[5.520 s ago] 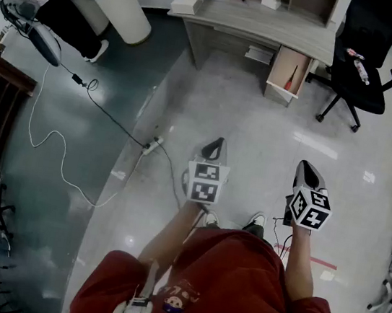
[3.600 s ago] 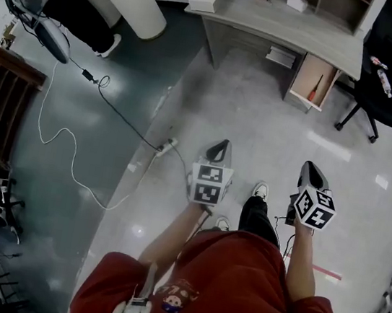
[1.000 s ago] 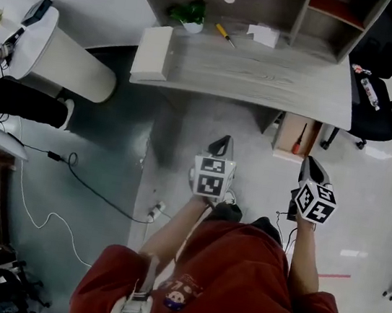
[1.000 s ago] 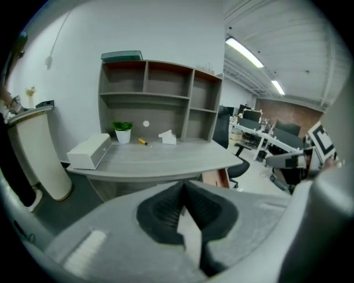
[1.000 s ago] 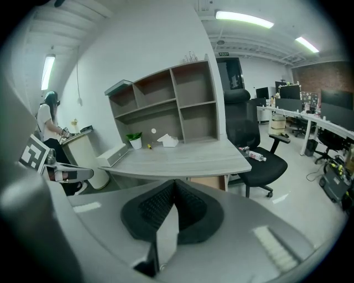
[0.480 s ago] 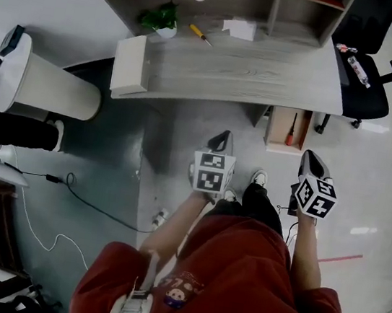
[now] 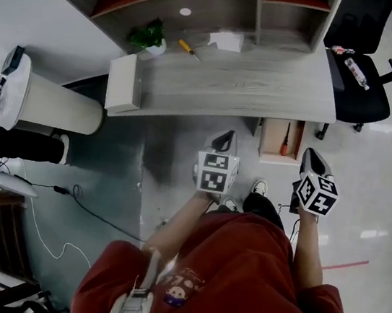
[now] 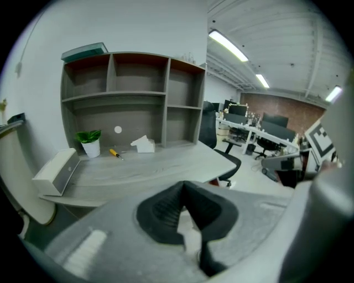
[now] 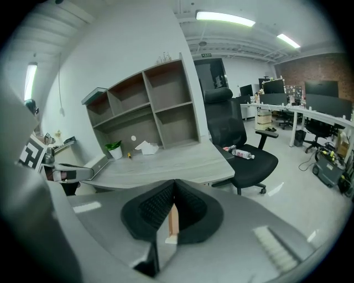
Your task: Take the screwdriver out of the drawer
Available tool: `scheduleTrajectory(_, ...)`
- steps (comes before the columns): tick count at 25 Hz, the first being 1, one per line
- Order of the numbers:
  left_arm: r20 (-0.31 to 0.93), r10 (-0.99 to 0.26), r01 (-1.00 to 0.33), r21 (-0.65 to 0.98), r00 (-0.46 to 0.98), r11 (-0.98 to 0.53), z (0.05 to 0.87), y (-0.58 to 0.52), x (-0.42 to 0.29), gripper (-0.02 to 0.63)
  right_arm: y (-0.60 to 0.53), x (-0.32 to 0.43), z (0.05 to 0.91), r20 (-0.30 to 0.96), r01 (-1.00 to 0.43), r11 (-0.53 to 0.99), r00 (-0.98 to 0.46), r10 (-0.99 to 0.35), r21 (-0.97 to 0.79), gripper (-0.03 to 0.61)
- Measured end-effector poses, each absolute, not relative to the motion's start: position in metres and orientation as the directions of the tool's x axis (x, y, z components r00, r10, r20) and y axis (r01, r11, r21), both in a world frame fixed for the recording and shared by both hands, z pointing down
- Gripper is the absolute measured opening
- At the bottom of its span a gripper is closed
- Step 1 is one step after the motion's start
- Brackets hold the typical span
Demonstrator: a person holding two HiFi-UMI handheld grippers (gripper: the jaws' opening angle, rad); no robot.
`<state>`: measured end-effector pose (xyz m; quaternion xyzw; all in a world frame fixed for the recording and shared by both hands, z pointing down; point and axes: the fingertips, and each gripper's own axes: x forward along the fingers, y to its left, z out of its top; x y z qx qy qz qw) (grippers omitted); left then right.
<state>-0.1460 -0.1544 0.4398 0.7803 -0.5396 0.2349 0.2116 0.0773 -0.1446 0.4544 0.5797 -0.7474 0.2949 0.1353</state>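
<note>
head view, screwdriver [image 7: 285, 138] in open drawer [image 7: 293, 151], left gripper [image 7: 222, 140] closed, right gripper [image 7: 311, 159] closed

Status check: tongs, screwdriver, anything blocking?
Left tongs and right tongs shut, empty, short of open drawer. Red-handled screwdriver lies inside it, untouched. Office chair beside drawer, not blocking.

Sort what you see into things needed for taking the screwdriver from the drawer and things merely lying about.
Needed: open drawer, red-handled screwdriver inside it.
Lying about: yellow screwdriver on desk, potted plant, bottle on chair, white box.
</note>
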Motion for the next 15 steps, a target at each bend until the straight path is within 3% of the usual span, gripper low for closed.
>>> scheduleTrajectory(15, 0.579, -0.769, -0.957, 0.072, 0.269, -0.281, 0.431, -0.217, -0.07, -0.002, -0.216, 0.152, 0.458, 0.508, -0.927, 0.184, -0.336, -0.793, -0.326, 0.002)
